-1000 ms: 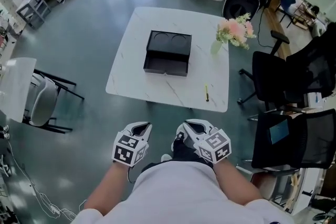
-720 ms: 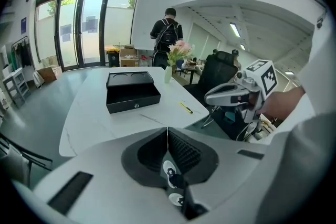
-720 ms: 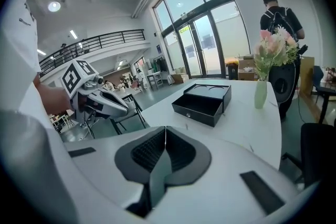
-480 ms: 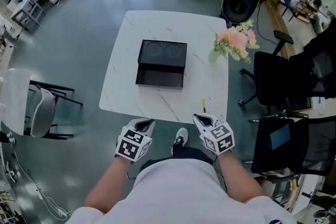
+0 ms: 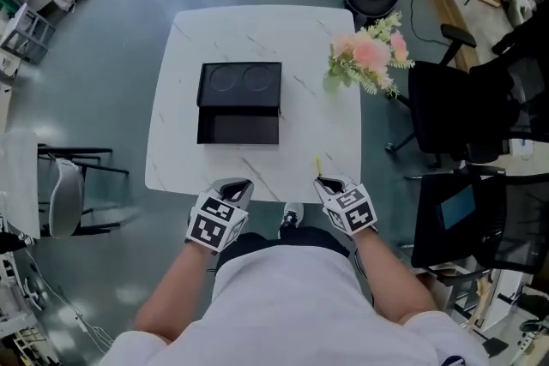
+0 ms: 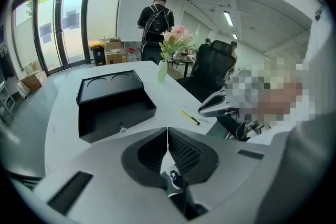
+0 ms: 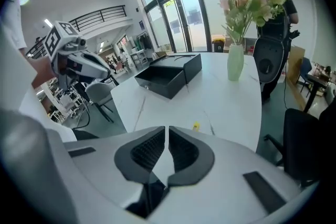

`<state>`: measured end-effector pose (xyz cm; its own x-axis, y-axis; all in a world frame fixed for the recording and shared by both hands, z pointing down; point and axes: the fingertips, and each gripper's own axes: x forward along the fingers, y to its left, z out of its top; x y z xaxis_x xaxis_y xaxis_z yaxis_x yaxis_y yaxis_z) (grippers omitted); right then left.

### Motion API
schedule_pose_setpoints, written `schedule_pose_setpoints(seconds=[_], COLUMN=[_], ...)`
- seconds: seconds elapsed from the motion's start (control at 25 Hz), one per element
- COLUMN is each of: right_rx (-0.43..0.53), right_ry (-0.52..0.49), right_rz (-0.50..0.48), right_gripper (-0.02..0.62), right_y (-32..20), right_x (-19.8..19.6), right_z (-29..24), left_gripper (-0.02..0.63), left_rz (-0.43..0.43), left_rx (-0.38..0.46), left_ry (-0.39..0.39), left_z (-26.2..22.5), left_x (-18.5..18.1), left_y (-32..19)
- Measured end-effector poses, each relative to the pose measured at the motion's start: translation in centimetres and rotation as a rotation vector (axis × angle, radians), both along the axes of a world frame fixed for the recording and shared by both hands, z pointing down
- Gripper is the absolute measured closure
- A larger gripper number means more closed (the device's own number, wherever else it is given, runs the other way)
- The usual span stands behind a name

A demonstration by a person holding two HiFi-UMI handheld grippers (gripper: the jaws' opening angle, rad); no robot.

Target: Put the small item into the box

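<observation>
From the head view, a white marble counter [image 5: 257, 34] carries an open black box [image 5: 238, 129], its lid standing back behind the tray. A vase of pink flowers [image 5: 369, 60] stands toward the far right corner. The small yellow item [image 5: 317, 165] lies near the counter's near edge, well apart from the box and to its right. The left hand-held gripper [image 5: 236, 185] and the right hand-held gripper [image 5: 328, 182] both hover at that near edge, the right one's tips just beside the item. Black office chairs [image 5: 446, 111] stand to the right of the counter.

In the left gripper view, the left hand-held gripper [image 6: 167, 136] has its jaws pressed together with nothing between them. Beyond them sit the box [image 6: 113, 99], the yellow item [image 6: 190, 117] and the flowers [image 6: 173, 39]; a person with a backpack [image 6: 155, 23] stands far off.

In the right gripper view, the right hand-held gripper [image 7: 167, 139] has its jaws closed to a thin slit, holding nothing. The yellow item [image 7: 196, 126] lies on the counter just past the tips, the box [image 7: 168, 76] farther back
</observation>
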<state>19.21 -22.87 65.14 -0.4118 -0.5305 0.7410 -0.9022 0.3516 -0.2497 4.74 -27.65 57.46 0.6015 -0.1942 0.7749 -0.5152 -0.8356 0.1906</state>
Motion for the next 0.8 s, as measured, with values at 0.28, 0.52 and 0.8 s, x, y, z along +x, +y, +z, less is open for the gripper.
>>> schedule_pose_setpoints(seconds=[0.28,0.52,0.8], right_rx=[-0.093,-0.152,-0.218], right_ry=[0.06,0.143,0.167], right_rz=[0.025,0.066,0.179], right_gripper=[0.488,0.486,0.486], right_y=[0.3,0.1,0.2], right_x=[1.1,1.8,1.7], right_z=[3.8,5.9,7.1], left_gripper=[0.589,0.589,0.589], left_rz=[0.077,0.137,0.254], left_rx=[0.022,-0.004,0.003], left_ry=[-0.017,-0.038,-0.025], left_z=[-0.1,0.9,0.2], left_x=[1.9,1.9,1.9], left_y=[-1.3,-2.3,-4.8])
